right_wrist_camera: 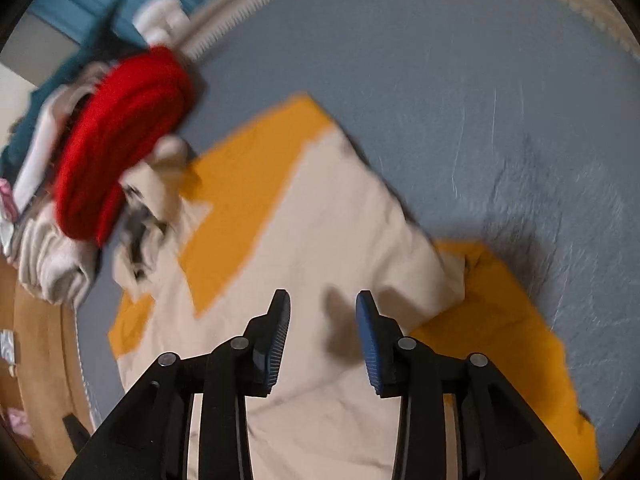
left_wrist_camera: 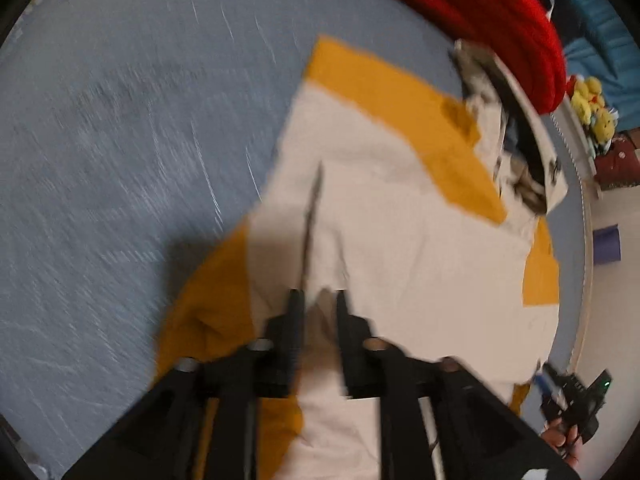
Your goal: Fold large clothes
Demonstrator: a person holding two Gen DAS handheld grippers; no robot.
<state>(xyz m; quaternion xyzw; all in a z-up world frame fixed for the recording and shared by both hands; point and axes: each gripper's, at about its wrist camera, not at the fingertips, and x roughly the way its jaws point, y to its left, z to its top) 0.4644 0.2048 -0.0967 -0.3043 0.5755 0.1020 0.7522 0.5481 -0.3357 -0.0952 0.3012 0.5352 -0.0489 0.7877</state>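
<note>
One big garment, one pile, two grippers

On the blue-grey mat (right_wrist_camera: 460, 80) lies one cream-and-mustard garment (right_wrist_camera: 320, 232); at the mat's edge beyond it sits one pile of folded clothes, topped by one red knit (right_wrist_camera: 120, 152). Over the garment hang two grippers: left gripper (left_wrist_camera: 318, 296) and right gripper (right_wrist_camera: 323, 300). Off the mat, near the red knit, a cluster of small yellow toys (left_wrist_camera: 592, 108), too blurred to count.

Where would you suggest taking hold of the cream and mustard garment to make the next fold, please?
Probably the mustard sleeve, which sticks out loose beyond the cream body on the blue mat. Come from above at its outer edge; it lies flat and unobstructed there.
</note>
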